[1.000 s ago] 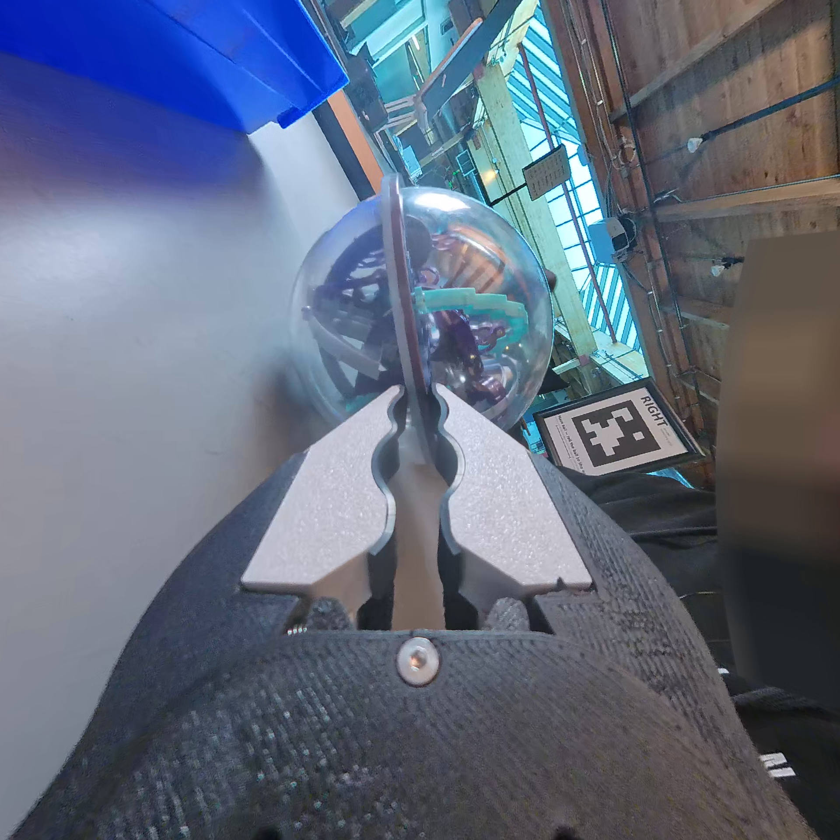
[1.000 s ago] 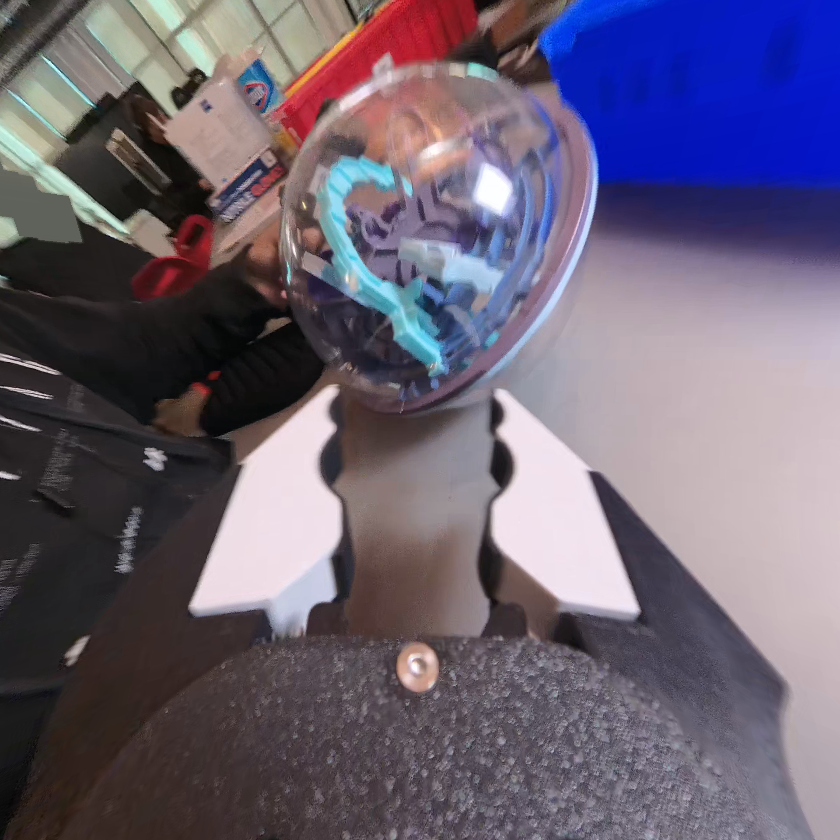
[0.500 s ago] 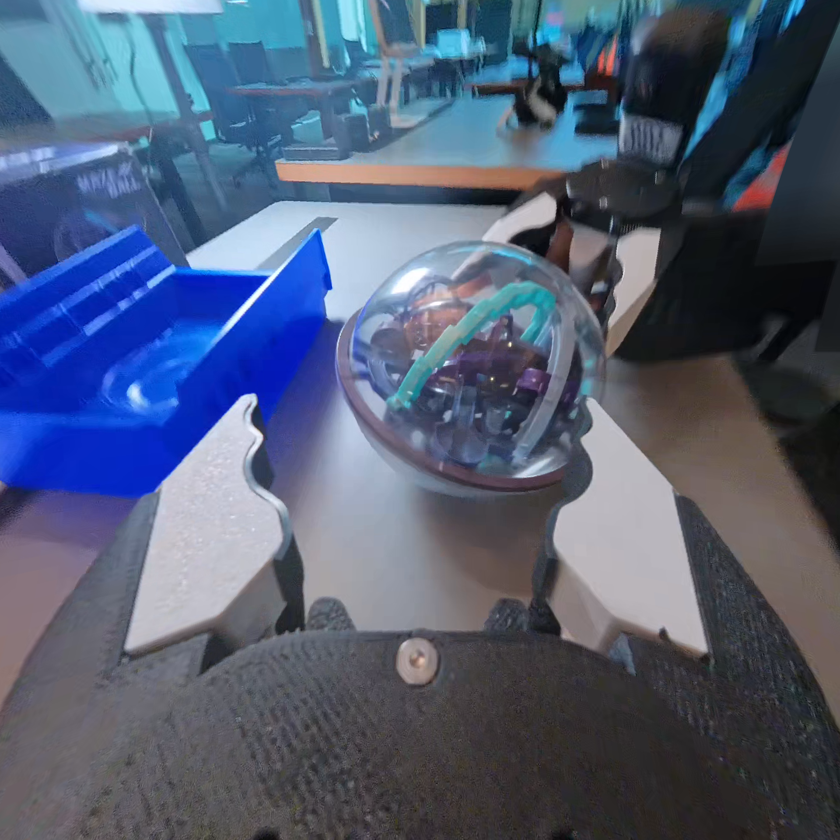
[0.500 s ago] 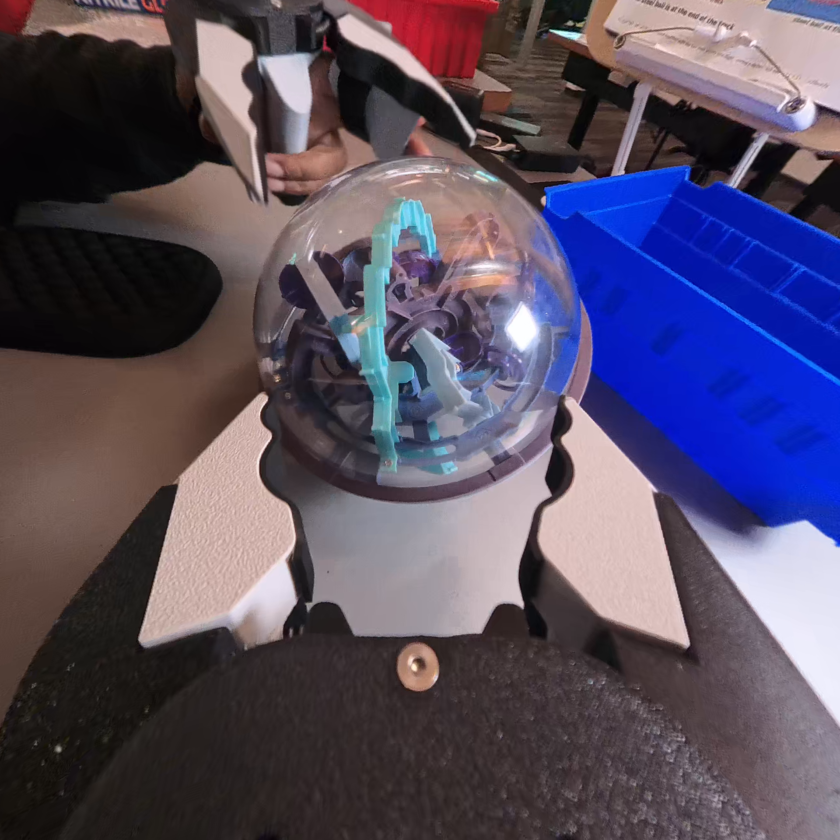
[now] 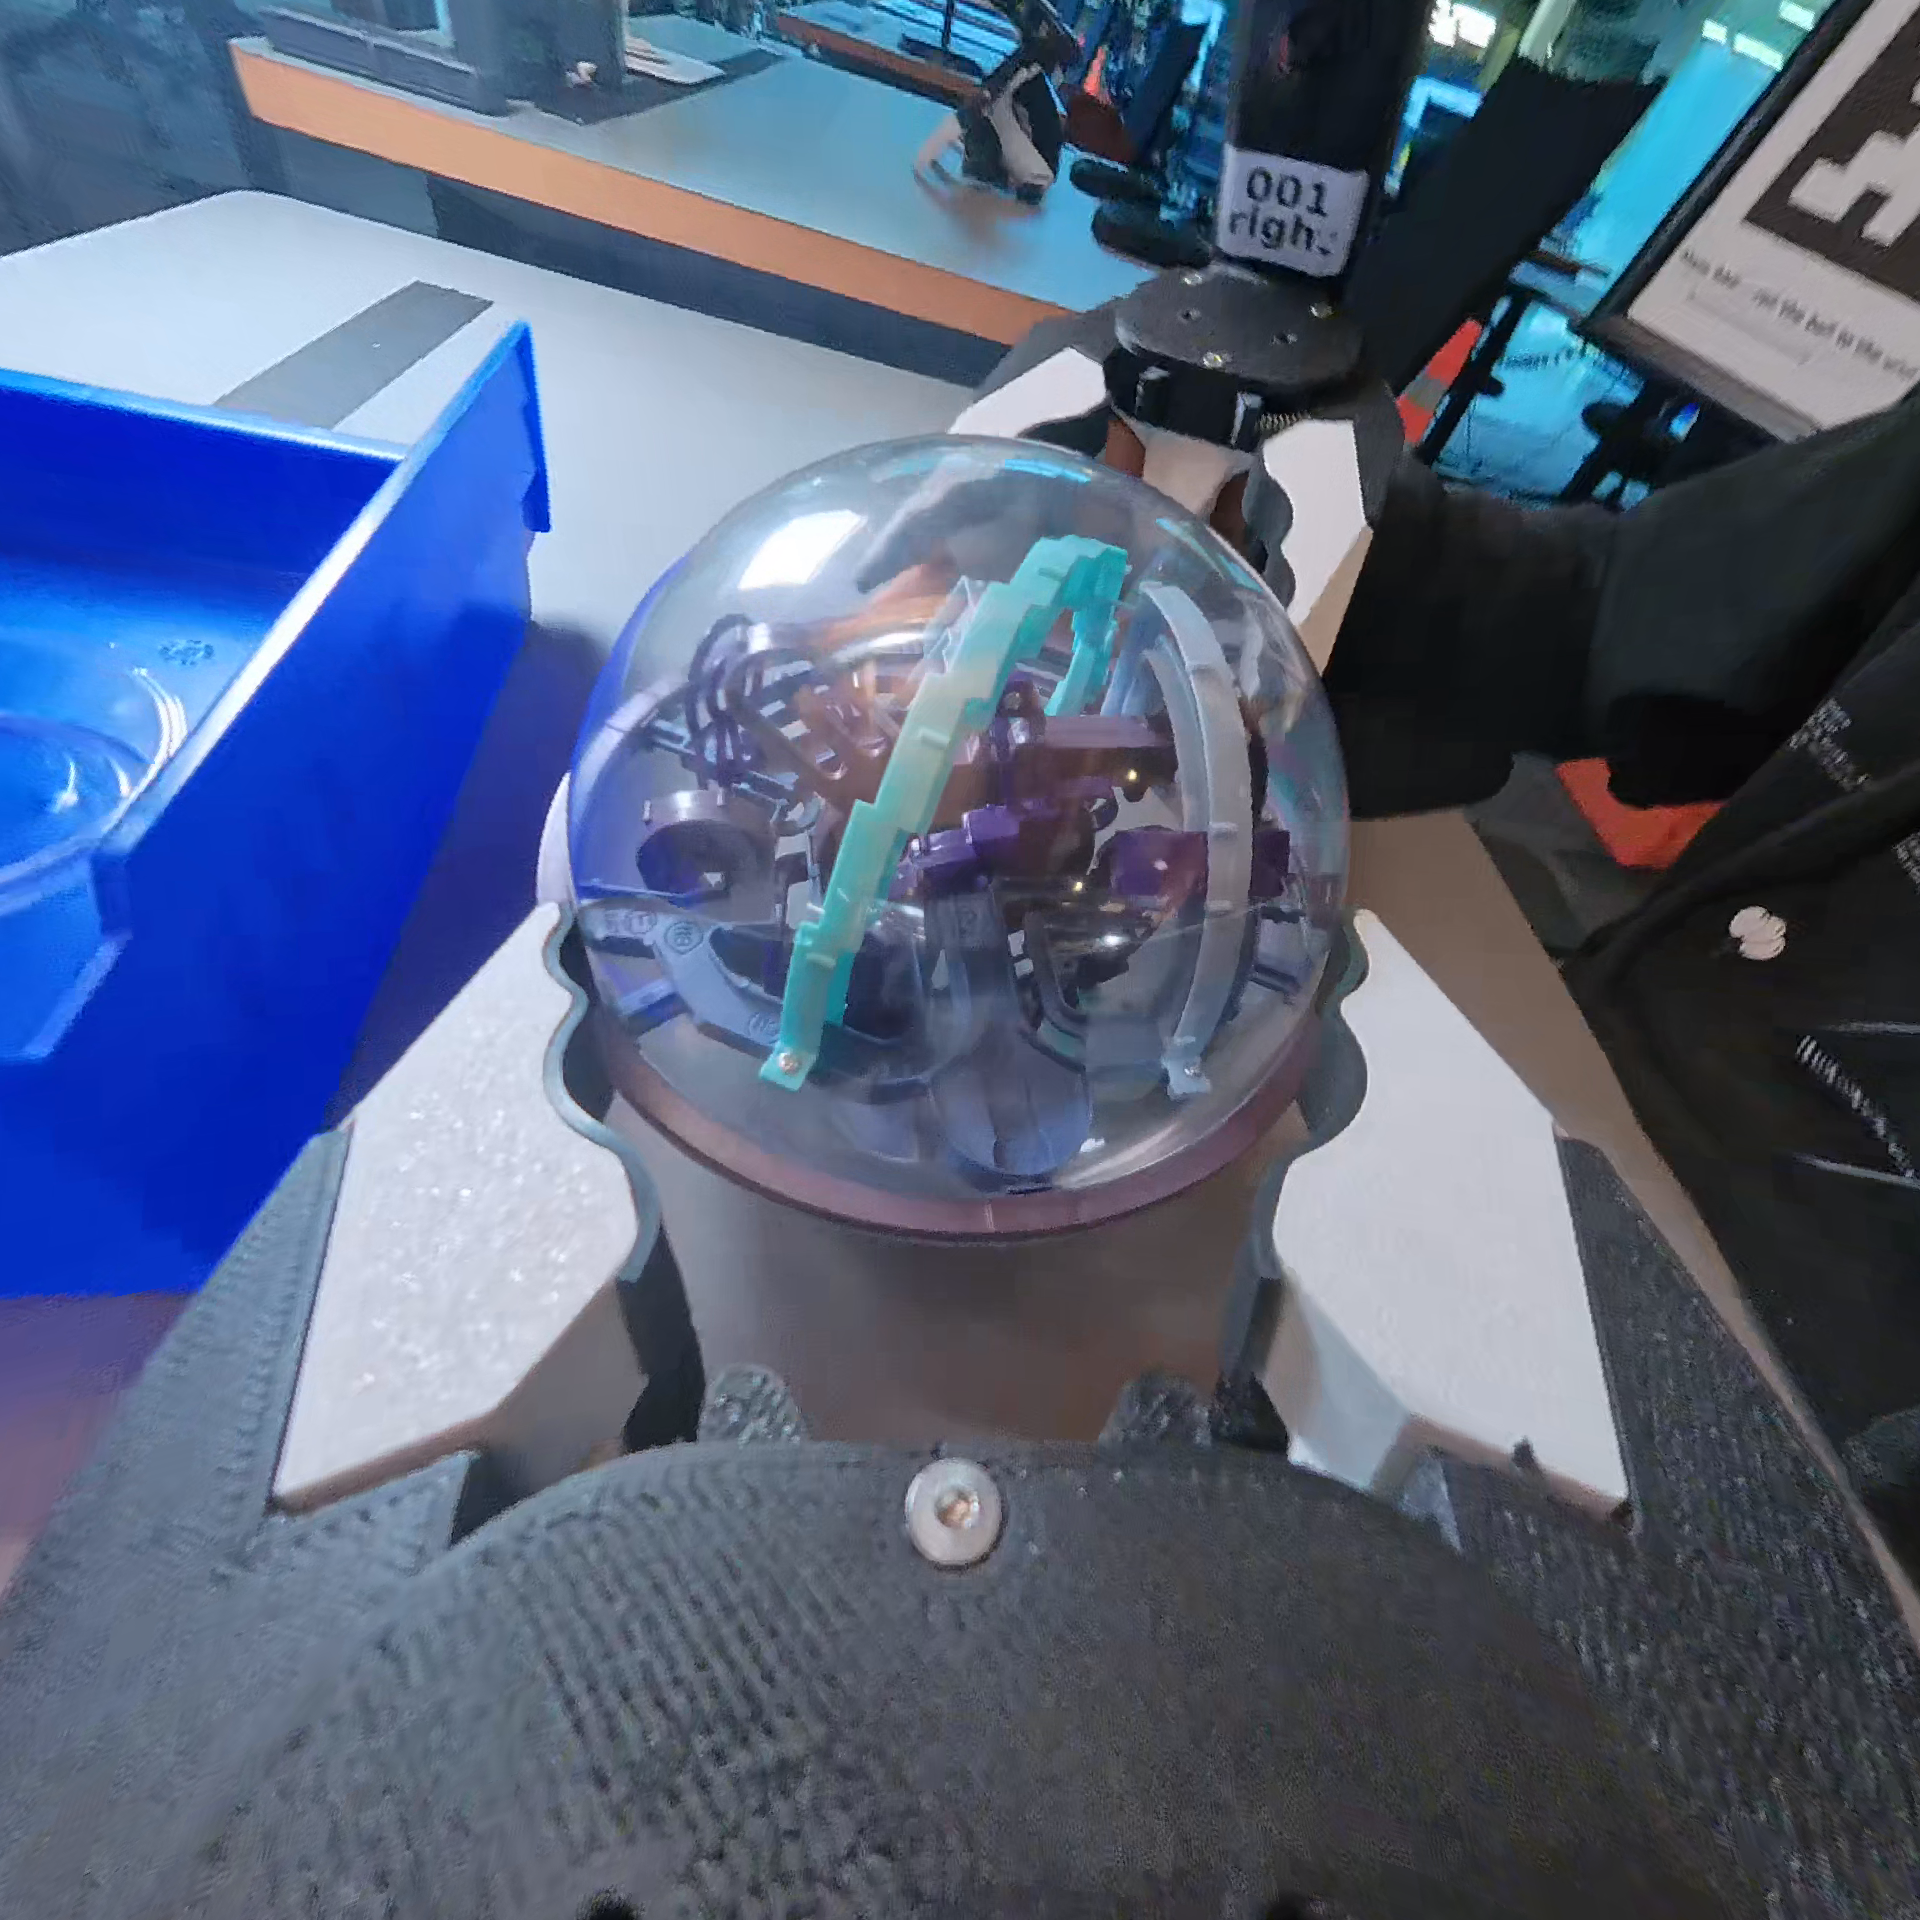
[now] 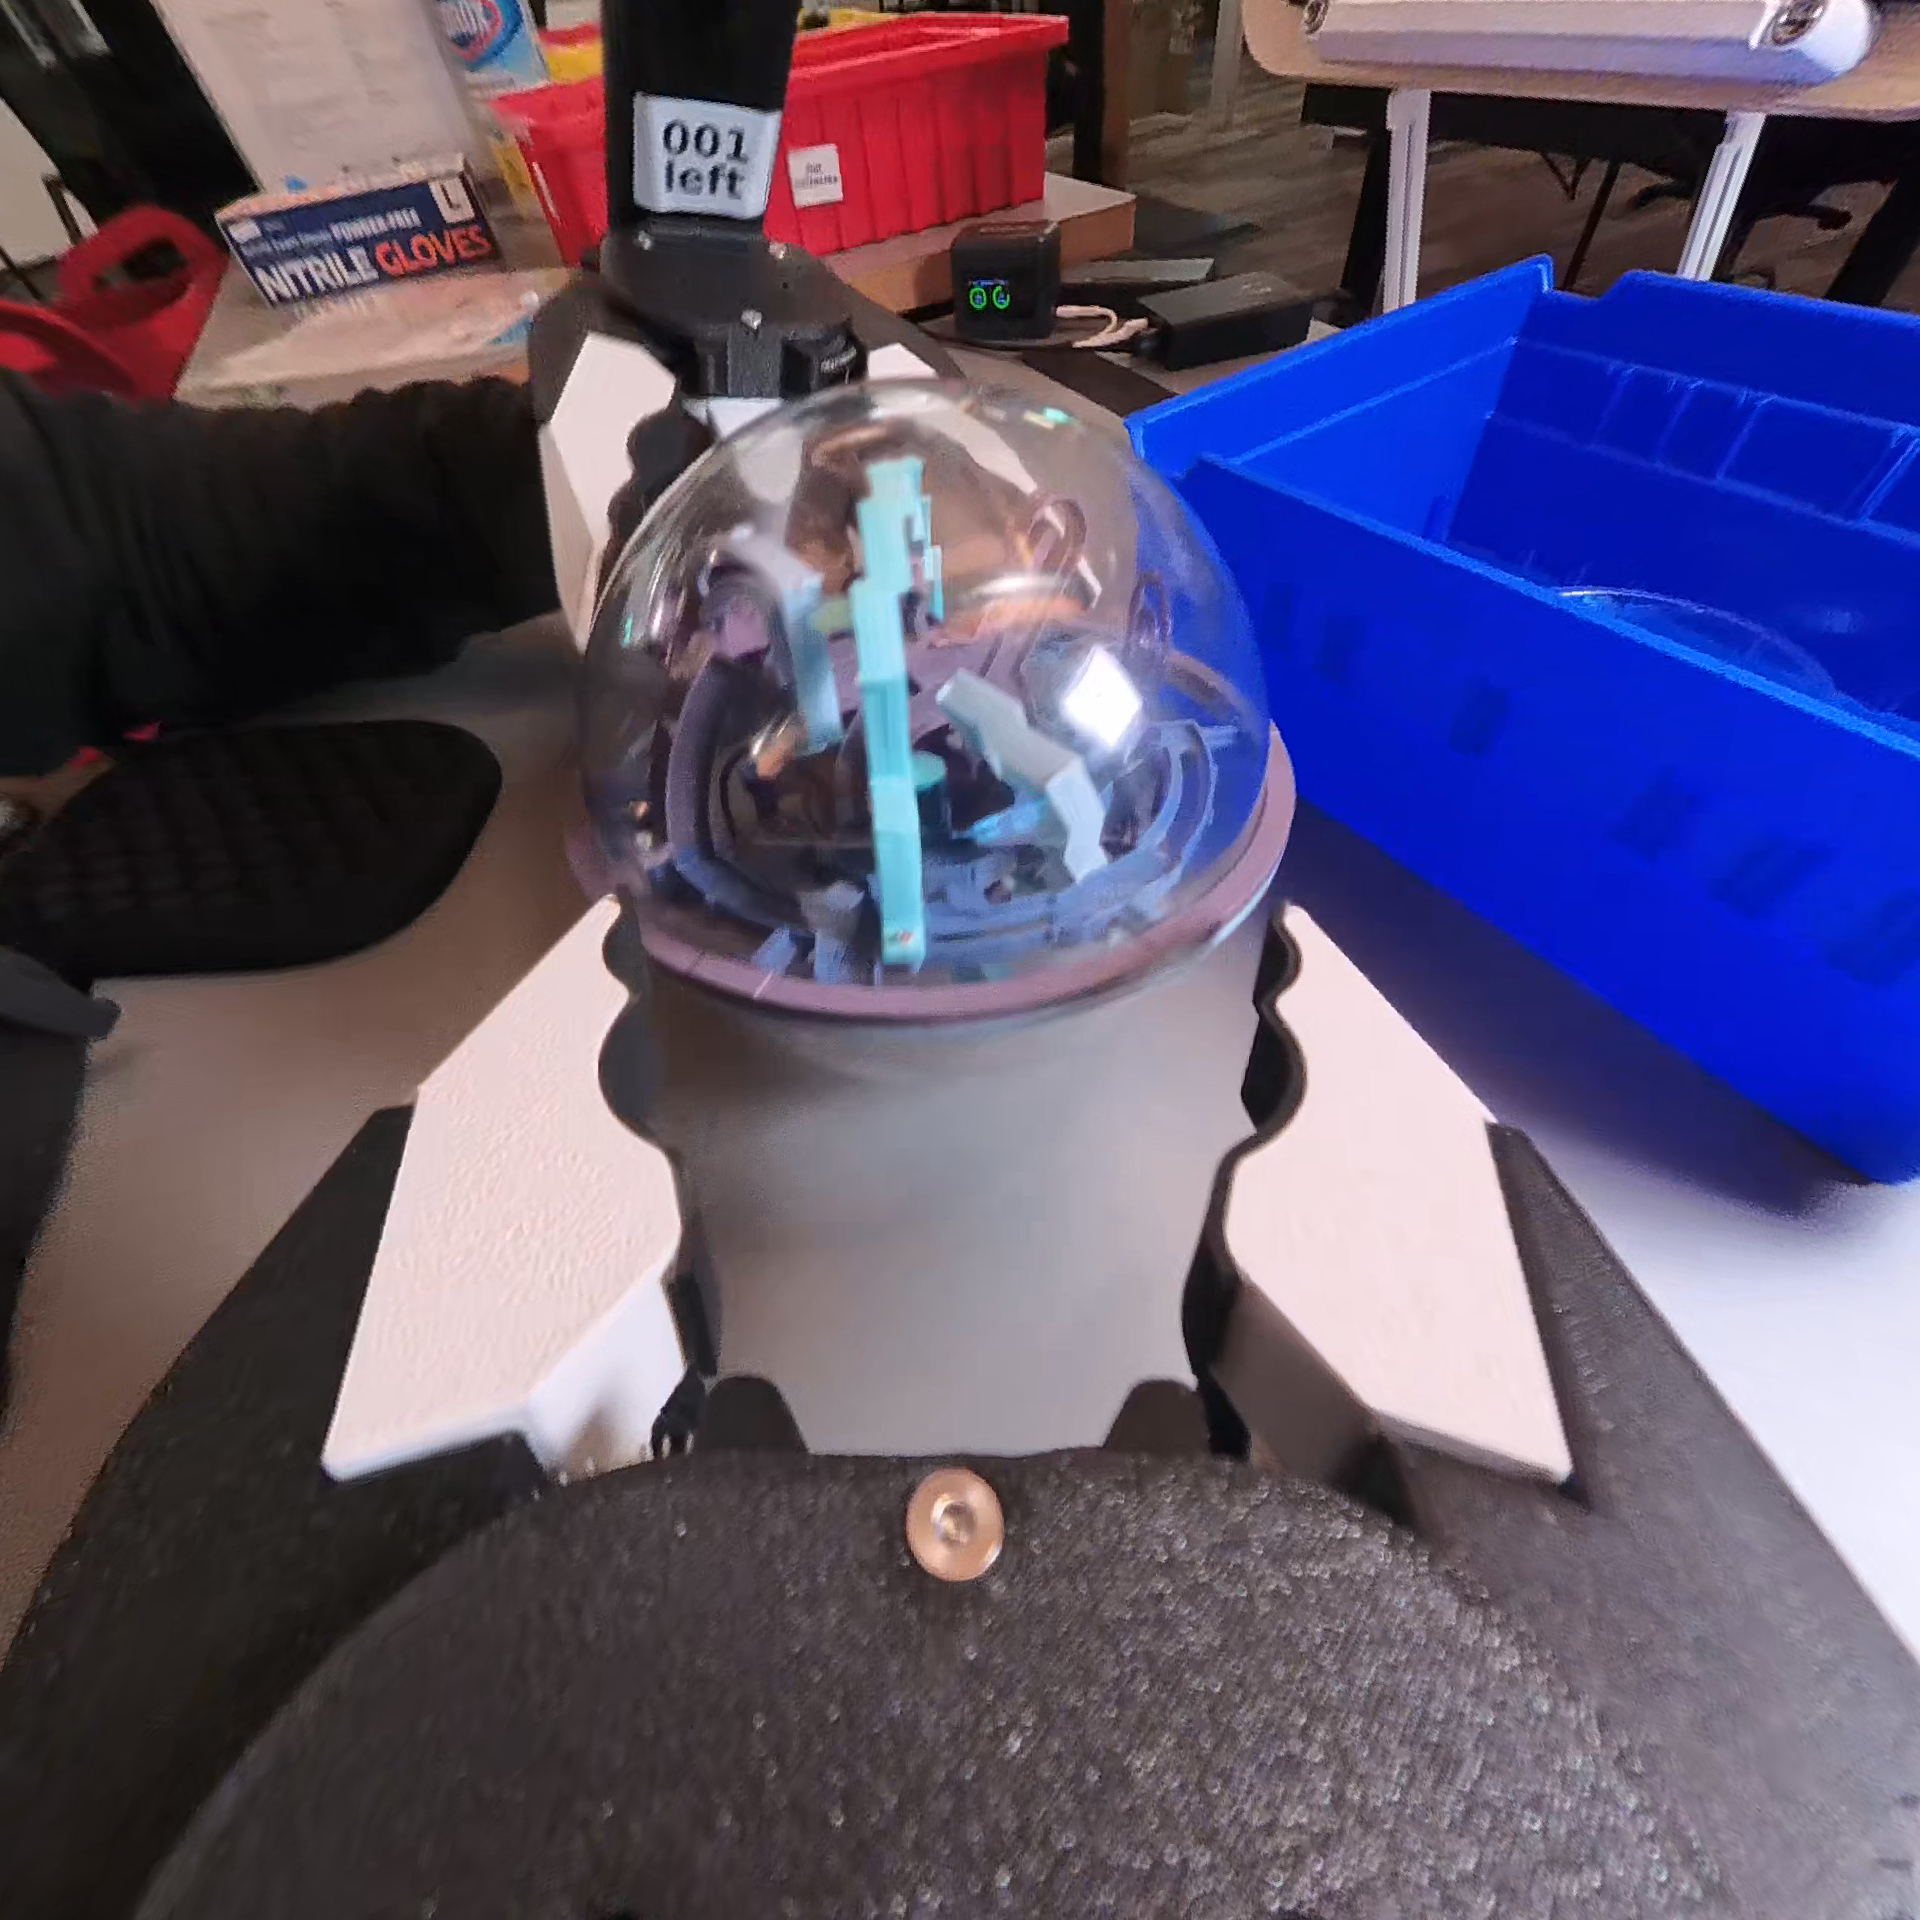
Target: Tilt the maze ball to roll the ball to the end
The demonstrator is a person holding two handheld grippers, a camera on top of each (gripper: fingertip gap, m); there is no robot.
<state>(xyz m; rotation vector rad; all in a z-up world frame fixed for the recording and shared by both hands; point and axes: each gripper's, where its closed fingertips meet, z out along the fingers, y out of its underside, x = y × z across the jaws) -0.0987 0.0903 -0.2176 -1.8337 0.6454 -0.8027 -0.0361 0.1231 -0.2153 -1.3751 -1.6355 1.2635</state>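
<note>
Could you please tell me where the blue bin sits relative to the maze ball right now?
The blue bin stands on the table beside the maze ball, left of it in the left wrist view, right of it in the right wrist view.

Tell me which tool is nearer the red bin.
Left. The left tool sits on the maze ball's far side, toward the red bin; the right tool straddles the ball's near side, farther from it.

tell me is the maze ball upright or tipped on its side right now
Upright: the maze ball has its clear dome facing up and its dark rim band running level across the bottom, in both wrist views.
</note>
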